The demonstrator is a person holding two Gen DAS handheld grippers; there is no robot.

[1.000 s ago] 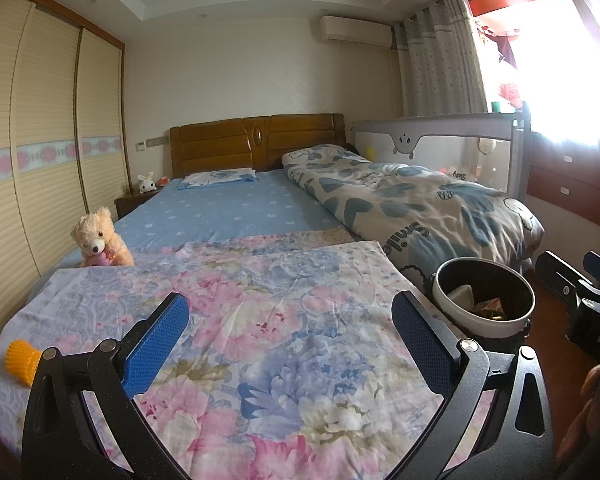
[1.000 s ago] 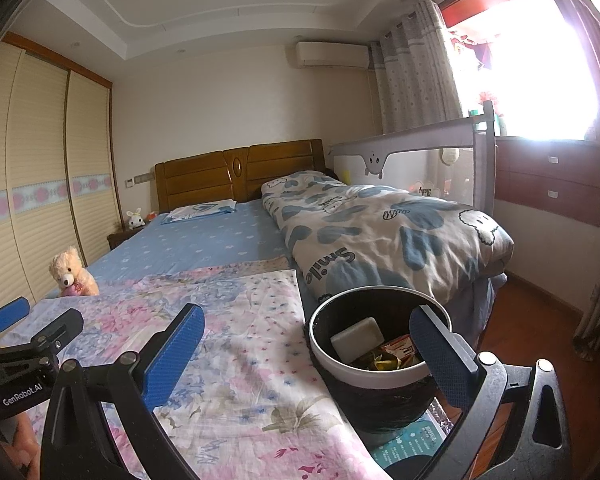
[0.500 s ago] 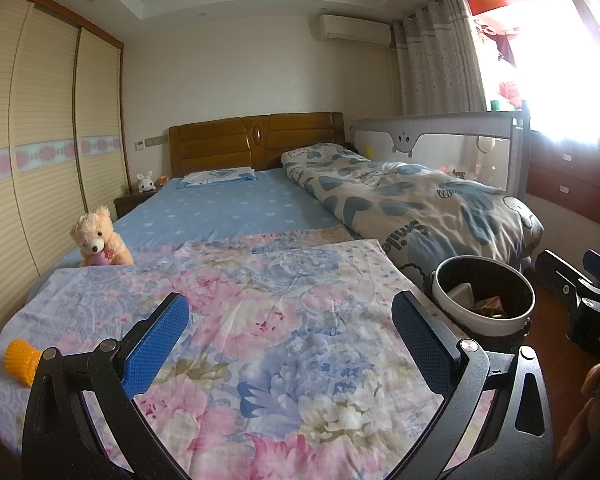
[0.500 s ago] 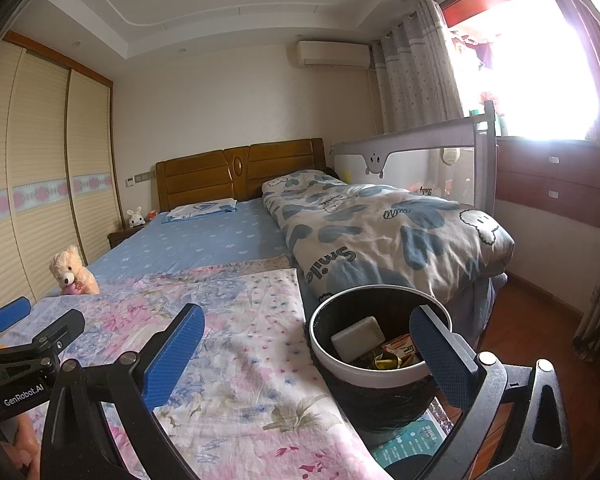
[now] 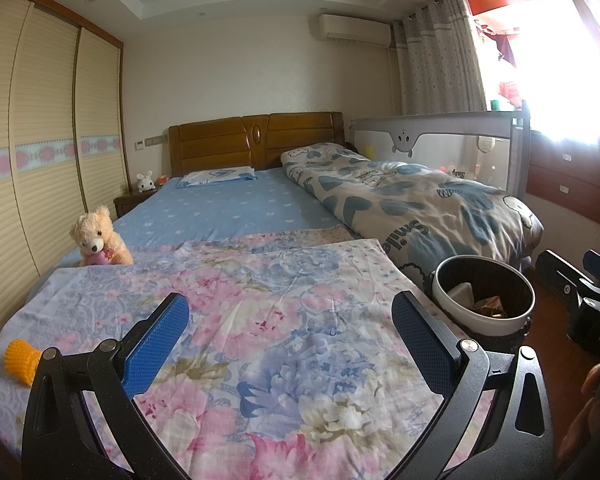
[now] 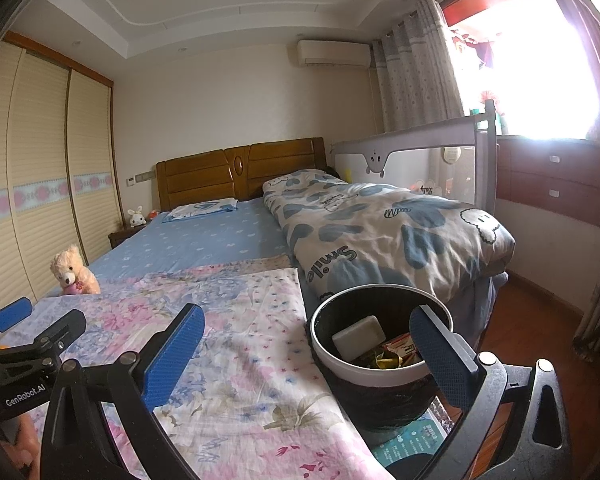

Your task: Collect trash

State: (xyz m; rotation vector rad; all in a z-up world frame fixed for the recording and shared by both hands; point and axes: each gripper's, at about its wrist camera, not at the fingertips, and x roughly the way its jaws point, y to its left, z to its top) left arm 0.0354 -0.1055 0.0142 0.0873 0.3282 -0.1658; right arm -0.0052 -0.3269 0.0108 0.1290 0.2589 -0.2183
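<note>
Both grippers hang empty over the foot of the bed.

Left gripper (image 5: pixel 290 330) and right gripper (image 6: pixel 306 344): jaws spread wide, released. A bin (image 6: pixel 342 366) holding trash sits just ahead of the right one's right jaw; an orange toy (image 5: pixel 20 360) lies left of the left one's jaws, a teddy bear (image 5: pixel 98 236) farther off.

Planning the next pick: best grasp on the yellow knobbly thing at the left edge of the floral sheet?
Judging from the left wrist view, take the yellow textured piece across its narrower middle, coming down from above with the left claw, which is open. It lies on its side on the floral sheet, nothing touching it.
</note>
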